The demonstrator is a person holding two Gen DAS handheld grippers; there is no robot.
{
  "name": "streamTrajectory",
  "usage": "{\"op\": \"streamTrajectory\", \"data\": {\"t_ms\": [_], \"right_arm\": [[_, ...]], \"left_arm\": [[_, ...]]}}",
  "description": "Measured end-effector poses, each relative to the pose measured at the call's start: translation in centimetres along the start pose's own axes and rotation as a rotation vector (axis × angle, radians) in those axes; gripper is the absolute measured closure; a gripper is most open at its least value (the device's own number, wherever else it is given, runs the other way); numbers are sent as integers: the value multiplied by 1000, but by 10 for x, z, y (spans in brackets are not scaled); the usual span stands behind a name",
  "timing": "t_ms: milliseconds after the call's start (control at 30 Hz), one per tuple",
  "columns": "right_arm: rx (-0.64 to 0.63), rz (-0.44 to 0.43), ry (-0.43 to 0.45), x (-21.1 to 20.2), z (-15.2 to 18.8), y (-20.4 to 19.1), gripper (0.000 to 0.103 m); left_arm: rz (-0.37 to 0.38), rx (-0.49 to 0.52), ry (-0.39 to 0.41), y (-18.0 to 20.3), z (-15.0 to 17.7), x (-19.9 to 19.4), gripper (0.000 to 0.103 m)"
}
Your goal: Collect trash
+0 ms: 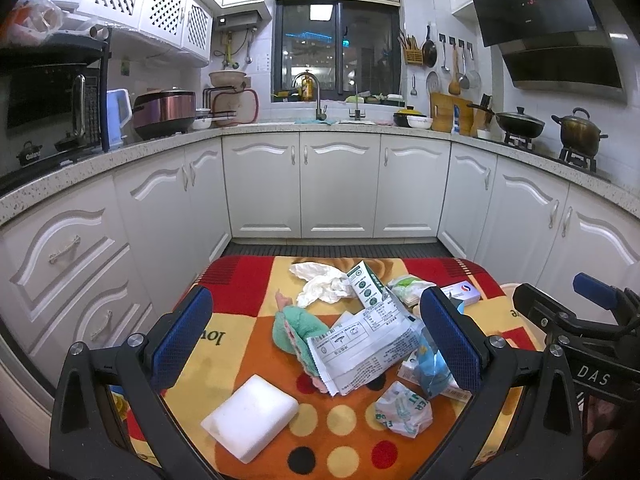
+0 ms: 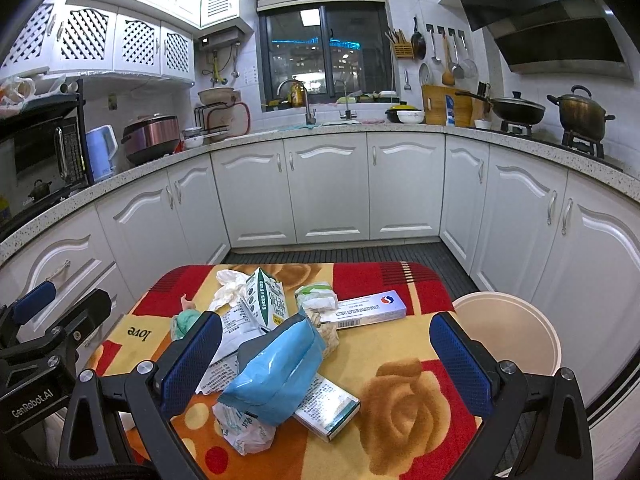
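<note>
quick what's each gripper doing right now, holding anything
Left gripper: open, holding nothing, above the trash pile.
Right gripper: open, holding nothing, over the blue packet.

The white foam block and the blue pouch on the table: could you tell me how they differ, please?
The white foam block is plain, rectangular and lies flat, apart from the pile; the blue pouch is glossy, crumpled and propped on other packaging. Both are ungripped on the patterned tablecloth.

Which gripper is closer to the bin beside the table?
Right. The bin sits just past the right gripper, beside its right finger. The left gripper hovers over the trash farther left, with the right gripper between it and the bin.
</note>
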State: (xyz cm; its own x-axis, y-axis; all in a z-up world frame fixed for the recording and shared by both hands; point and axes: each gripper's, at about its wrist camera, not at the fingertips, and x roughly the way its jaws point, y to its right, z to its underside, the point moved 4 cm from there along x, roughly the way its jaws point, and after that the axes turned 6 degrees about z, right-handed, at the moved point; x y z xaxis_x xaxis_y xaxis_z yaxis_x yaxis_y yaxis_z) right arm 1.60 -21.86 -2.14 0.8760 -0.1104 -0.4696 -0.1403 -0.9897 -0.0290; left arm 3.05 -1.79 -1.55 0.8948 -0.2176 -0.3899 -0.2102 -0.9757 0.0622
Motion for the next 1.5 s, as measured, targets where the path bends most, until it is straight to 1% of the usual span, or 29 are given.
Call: {"op": "streamTrajectory", "data": {"t_ms": [1133, 1500], "right_arm": [[28, 7, -48, 8, 5, 11, 0], [28, 4, -71, 13, 9, 11, 0]], "left_arm": [[-5, -4, -17, -2, 4, 2, 0], [-10, -14, -36, -5, 11, 9, 0]]}}
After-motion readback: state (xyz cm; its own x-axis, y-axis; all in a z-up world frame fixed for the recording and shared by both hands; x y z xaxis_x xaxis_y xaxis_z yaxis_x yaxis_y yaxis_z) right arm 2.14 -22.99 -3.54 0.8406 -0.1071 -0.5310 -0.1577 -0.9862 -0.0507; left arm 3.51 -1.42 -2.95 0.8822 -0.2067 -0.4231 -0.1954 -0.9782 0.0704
